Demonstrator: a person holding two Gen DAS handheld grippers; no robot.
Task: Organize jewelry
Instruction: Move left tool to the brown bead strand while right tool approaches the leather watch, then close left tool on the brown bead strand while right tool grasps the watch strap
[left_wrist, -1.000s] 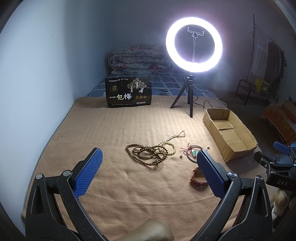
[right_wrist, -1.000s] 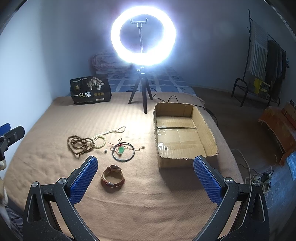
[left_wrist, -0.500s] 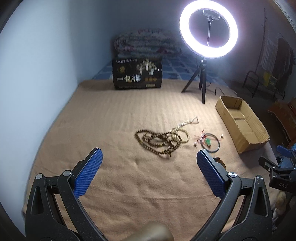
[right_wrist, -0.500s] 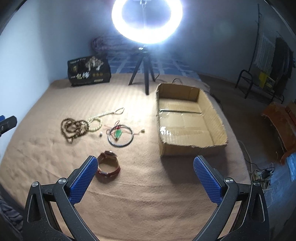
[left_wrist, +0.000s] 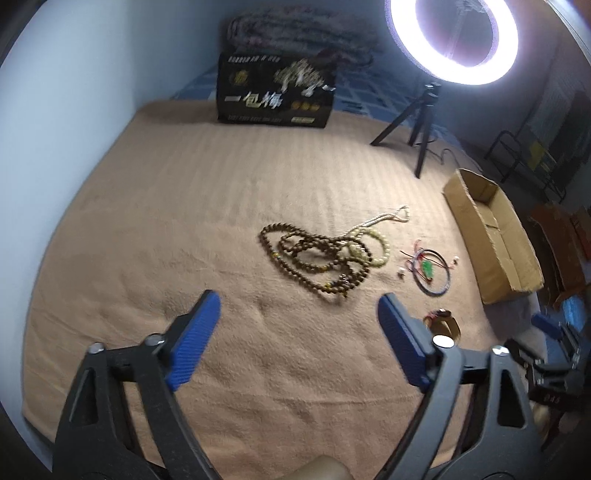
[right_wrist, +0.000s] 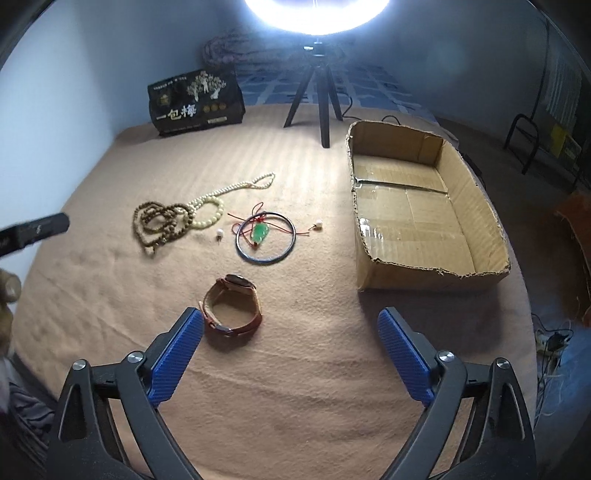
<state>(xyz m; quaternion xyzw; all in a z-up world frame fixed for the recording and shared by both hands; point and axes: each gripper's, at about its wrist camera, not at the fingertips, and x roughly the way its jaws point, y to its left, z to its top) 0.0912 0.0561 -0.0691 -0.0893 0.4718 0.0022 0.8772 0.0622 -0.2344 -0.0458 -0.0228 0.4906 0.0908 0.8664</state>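
Jewelry lies on a tan blanket (left_wrist: 184, 206). A brown bead necklace (left_wrist: 310, 258) is tangled with a pale bead strand (left_wrist: 373, 240). To their right lie a dark bangle (right_wrist: 266, 238) with a green pendant (right_wrist: 259, 232) on red cord, and a brown leather watch (right_wrist: 232, 308). An open cardboard box (right_wrist: 417, 206) stands to the right. My left gripper (left_wrist: 299, 332) is open and empty, just short of the brown beads. My right gripper (right_wrist: 291, 350) is open and empty, its left finger beside the watch.
A ring light on a black tripod (right_wrist: 317, 99) stands at the back, beside a black printed bag (right_wrist: 195, 101). Two small white beads (right_wrist: 318, 224) lie near the bangle. The blanket's right edge drops to the floor, with cables (right_wrist: 550, 339) there.
Both grippers have moved forward and down toward the jewelry. The beads and the watch now appear larger and closer. Both stay open.
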